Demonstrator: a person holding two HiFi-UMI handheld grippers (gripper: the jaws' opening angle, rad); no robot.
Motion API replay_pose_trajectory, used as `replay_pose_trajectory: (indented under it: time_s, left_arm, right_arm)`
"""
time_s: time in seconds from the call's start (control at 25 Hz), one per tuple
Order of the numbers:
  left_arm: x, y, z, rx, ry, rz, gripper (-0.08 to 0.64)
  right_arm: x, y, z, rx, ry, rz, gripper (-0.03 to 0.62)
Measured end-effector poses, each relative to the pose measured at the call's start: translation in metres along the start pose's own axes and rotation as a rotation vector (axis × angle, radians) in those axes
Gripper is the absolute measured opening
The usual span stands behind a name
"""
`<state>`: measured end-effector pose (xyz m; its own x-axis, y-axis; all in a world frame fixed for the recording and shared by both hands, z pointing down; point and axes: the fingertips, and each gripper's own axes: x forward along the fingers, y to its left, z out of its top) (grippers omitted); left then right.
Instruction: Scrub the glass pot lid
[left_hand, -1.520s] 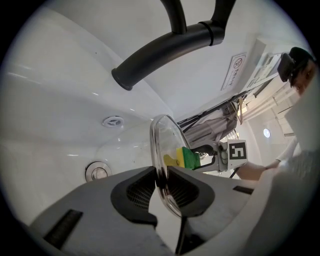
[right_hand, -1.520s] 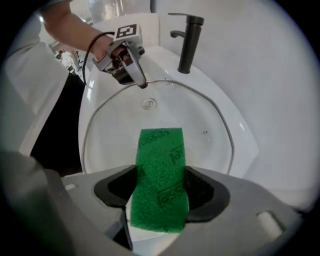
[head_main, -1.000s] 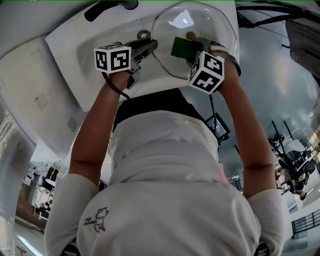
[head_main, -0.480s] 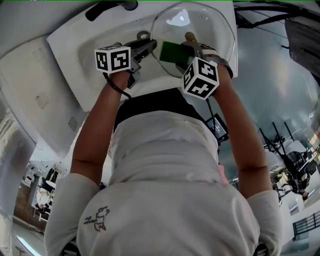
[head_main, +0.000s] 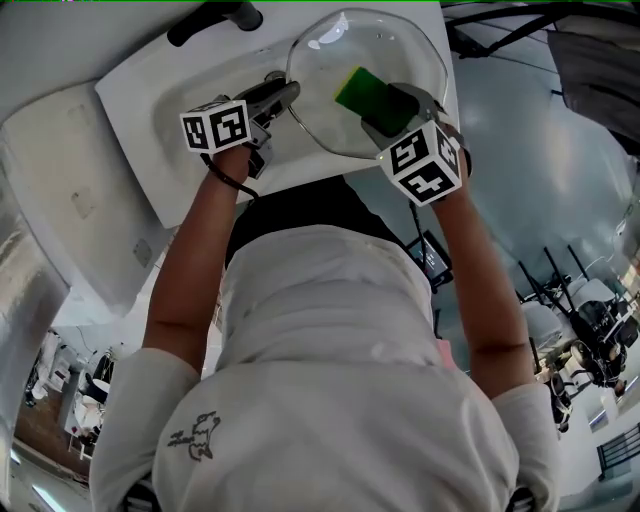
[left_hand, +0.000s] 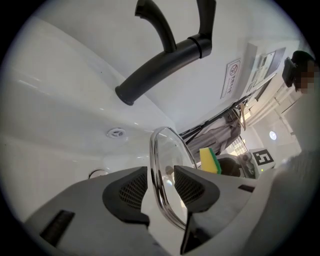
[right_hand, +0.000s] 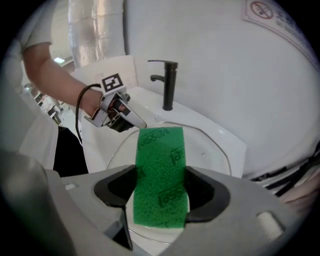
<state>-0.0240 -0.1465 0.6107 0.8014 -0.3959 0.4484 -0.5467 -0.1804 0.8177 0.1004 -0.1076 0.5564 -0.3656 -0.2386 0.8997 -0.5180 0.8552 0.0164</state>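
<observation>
White wall (right_hand: 225, 75), white sink (head_main: 130, 90), black faucet (left_hand: 165, 60); perhaps chairs (head_main: 600, 330) beyond.

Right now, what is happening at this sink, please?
A person works over a white sink with two hand-held grippers. The right gripper is clamped on a green-and-yellow scouring sponge, held over the round glass pot lid. On the left gripper the jaws have just been opening; the lid's metal rim stands between them, not pressed.

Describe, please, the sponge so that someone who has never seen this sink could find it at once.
Over the white ceramic sink with the black tap is a round clear glass pot lid. In front of that lid is a rectangular green-and-yellow sponge, clamped in the right claw. It is the only brightly coloured thing there: green scouring face, yellow foam back.
</observation>
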Motion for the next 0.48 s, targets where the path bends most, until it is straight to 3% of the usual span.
replay_pose_trajectory:
  time_s: [0.08,0.48]
  left_arm:
    - [-0.006,-0.003,0.009,0.016,-0.031,0.018,0.172]
    - [-0.043,-0.053,0.030,0.146,-0.097,0.052,0.173]
  right_arm:
    - [-0.012,-0.006,-0.001,0.056,-0.027,-0.016,0.298]
    - [-0.073,-0.010,0.021,0.114,-0.180,-0.070,0.298]
